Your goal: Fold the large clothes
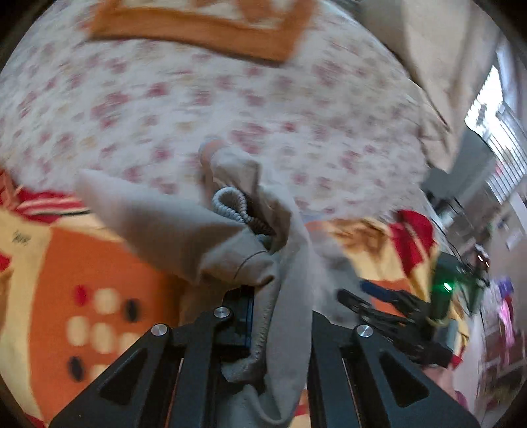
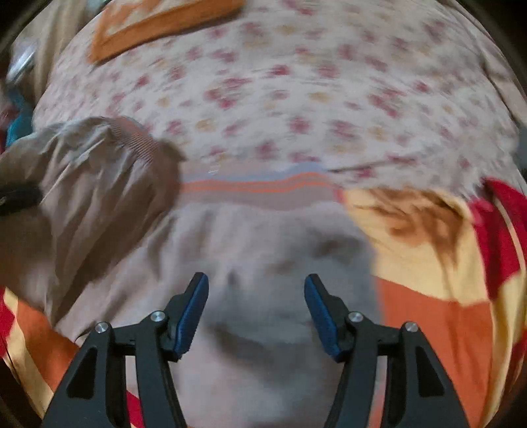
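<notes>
A grey sweatshirt (image 1: 184, 227) with a ribbed edge hangs bunched in my left gripper (image 1: 278, 312), which is shut on the fabric and holds it up above the bed. The rest of the sweatshirt (image 2: 263, 237) lies flat on the bed in the right wrist view, its raised part with a ribbed cuff (image 2: 98, 171) standing at the left. My right gripper (image 2: 256, 280) hovers over the flat grey cloth, blue pads (image 2: 192, 316) apart, nothing between them. It also shows in the left wrist view as a black right gripper (image 1: 378, 309) low at the right.
A floral bedsheet (image 1: 230, 108) covers the bed's far part. An orange-bordered cloth (image 1: 204, 29) lies at the back. An orange, yellow and red blanket (image 2: 428, 296) lies under the sweatshirt. A bright window (image 1: 494, 108) and room clutter are at the right.
</notes>
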Available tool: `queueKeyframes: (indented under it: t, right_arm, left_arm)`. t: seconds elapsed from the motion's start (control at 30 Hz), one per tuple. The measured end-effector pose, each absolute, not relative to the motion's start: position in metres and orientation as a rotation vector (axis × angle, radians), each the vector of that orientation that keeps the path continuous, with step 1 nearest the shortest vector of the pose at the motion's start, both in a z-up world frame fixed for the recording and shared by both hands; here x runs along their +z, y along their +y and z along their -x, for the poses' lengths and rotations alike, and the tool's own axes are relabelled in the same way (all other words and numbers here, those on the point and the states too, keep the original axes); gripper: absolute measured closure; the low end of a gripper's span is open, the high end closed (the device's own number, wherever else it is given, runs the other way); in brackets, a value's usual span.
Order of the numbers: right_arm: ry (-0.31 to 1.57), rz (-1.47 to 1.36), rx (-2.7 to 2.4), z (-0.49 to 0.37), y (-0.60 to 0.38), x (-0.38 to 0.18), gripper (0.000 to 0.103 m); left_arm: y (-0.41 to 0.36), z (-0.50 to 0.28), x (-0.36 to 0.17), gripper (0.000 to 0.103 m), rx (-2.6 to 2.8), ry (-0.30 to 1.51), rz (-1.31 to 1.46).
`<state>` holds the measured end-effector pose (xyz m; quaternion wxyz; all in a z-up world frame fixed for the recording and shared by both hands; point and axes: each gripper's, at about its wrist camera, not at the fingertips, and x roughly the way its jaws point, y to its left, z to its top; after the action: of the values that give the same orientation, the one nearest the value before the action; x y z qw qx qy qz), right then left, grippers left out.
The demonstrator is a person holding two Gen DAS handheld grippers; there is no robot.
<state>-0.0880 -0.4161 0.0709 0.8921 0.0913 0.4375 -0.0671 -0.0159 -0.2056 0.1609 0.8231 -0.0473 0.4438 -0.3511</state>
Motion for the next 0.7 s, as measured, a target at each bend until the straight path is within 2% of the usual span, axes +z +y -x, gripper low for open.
queueKeyframes:
  t: [0.13, 0.2, 0.27, 0.33, 0.37, 0.43, 0.5, 0.6, 0.7]
  right_arm:
    - [0.901, -0.48, -0.174, 0.102, -0.478, 0.061, 0.038]
    - [0.881, -0.652, -0.135, 0.108, -0.503, 0.049, 0.038]
    - [0.875, -0.827, -0.097, 0.113, -0.525, 0.032, 0.038]
    - [0.848, -0.949, -0.068, 0.118, -0.539, 0.021, 0.038]
    - [0.836, -1.001, -0.057, 0.123, -0.543, 0.016, 0.038]
    - [0.849, -1.066, -0.064, 0.126, -0.548, 0.009, 0.038]
    - [0.844, -1.082, -0.055, 0.125, -0.547, 0.008, 0.038]
    - [0.802, -1.094, -0.055, 0.127, -0.548, 0.015, 0.038]
    - [0.758, -1.092, -0.057, 0.129, -0.551, 0.027, 0.038]
  left_arm:
    - [-0.272, 0.034, 0.149, 0.101, -0.825, 0.986, 0.077]
    - [-0.3, 0.038, 0.119, 0.099, -0.856, 1.078, 0.132]
    - [-0.313, 0.044, 0.099, 0.094, -0.848, 1.131, 0.146]
    - [-0.322, 0.051, 0.088, 0.081, -0.856, 1.153, 0.137]
    - [-0.322, 0.056, 0.091, 0.076, -0.885, 1.152, 0.146]
    - [-0.316, 0.065, 0.105, 0.061, -0.94, 1.141, 0.181]
    - [-0.305, 0.071, 0.127, 0.055, -1.0, 1.12, 0.209]
    - [-0.284, 0.079, 0.158, 0.055, -0.981, 1.037, 0.155]
    - [-0.259, 0.078, 0.162, 0.055, -0.886, 1.003, 0.103]
